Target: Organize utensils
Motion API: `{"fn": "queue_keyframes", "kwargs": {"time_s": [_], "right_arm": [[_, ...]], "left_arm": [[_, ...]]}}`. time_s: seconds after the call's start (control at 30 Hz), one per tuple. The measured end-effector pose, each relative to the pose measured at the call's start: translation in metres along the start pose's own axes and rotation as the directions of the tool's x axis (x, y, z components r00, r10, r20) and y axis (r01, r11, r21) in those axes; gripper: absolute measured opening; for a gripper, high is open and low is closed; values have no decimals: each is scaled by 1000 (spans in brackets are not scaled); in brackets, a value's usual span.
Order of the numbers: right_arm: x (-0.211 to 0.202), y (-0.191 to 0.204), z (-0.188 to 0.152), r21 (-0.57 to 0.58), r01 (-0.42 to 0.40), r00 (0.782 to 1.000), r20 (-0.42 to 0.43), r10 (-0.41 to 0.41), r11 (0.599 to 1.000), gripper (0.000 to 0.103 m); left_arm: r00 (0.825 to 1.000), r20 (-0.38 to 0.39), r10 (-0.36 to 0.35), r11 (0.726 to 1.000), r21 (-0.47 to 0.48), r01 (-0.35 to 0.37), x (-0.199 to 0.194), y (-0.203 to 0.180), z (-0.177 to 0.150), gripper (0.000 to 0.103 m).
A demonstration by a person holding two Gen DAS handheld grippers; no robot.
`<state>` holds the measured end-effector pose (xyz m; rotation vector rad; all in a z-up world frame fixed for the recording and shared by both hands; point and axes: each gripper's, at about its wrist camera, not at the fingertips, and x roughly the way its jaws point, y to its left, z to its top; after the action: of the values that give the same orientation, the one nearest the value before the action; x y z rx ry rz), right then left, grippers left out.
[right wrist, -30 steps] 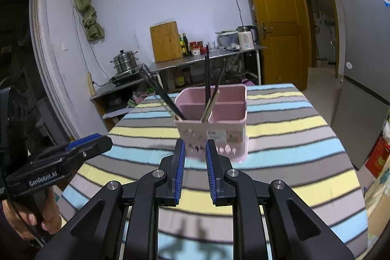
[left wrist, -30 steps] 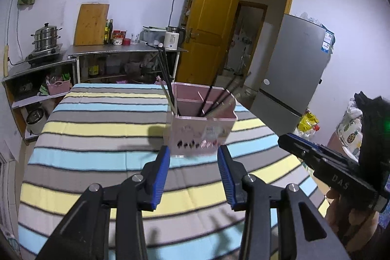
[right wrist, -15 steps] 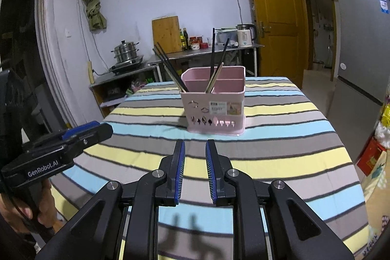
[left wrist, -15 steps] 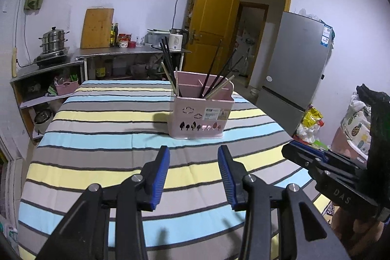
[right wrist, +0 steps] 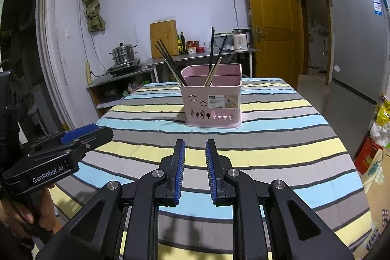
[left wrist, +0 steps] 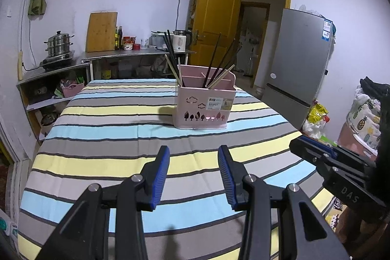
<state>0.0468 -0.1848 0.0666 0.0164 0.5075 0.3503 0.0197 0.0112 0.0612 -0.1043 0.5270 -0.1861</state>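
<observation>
A small kitchen with pale walls, an open yellow door (left wrist: 214, 14) at the upper middle of the left wrist view and a grey fridge (left wrist: 297, 65) to its right, surrounds a surface covered in a striped cloth (left wrist: 117, 138) of grey, yellow and blue bands. Along the back wall, at the left of the frame, a metal counter carries a steamer pot (left wrist: 58, 43), a wooden cutting board (left wrist: 102, 31) leaning upright, some bottles and a white kettle (left wrist: 180, 41). The pink utensil basket (left wrist: 203, 105) stands upright on the cloth just right of centre in that view, and near the middle of the right wrist view. Dark chopsticks (left wrist: 171, 50) and a few pale ones lean out of its compartments, some tilting left, others right. The left gripper (left wrist: 193, 174) hovers low in the frame, short of the basket, its blue-lined jaws apart with nothing between them. The right gripper (right wrist: 195, 169) likewise sits at the bottom centre of its own view, jaws separated by a narrow gap and empty, well apart from the basket. A hand (right wrist: 17, 213) holds the left gripper's handle at the lower left of the right wrist view.
</observation>
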Motion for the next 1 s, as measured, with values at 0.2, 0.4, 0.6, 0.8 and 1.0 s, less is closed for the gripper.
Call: {"fn": "queue_keyframes", "kwargs": {"time_s": [0.2,0.4,0.6,0.8,1.0], "right_arm": [[-3,5,-3,-12,0,1000,7,0,1000,18],[-3,4,-3,-10,-3,1000,5,3,1000,18],[-3,3,-2,-8,-5,1000,3,5,1000,18],[-3,4,-3,-11,-7,1000,3,7,1000,18],[-3,4,-3,-11,-9,1000,-2,9,1000,18]], "left_arm": [[1000,-19,5,1000,6,-5,3,-3,-5,43],[1000,-24,2,1000,12,-2,3,-6,-5,43],[1000,-26,-2,1000,13,3,2,-7,-6,43],[1000,-24,-7,1000,11,7,1,-9,-7,43],[1000,-29,-8,1000,5,8,0,-8,-8,43]]}}
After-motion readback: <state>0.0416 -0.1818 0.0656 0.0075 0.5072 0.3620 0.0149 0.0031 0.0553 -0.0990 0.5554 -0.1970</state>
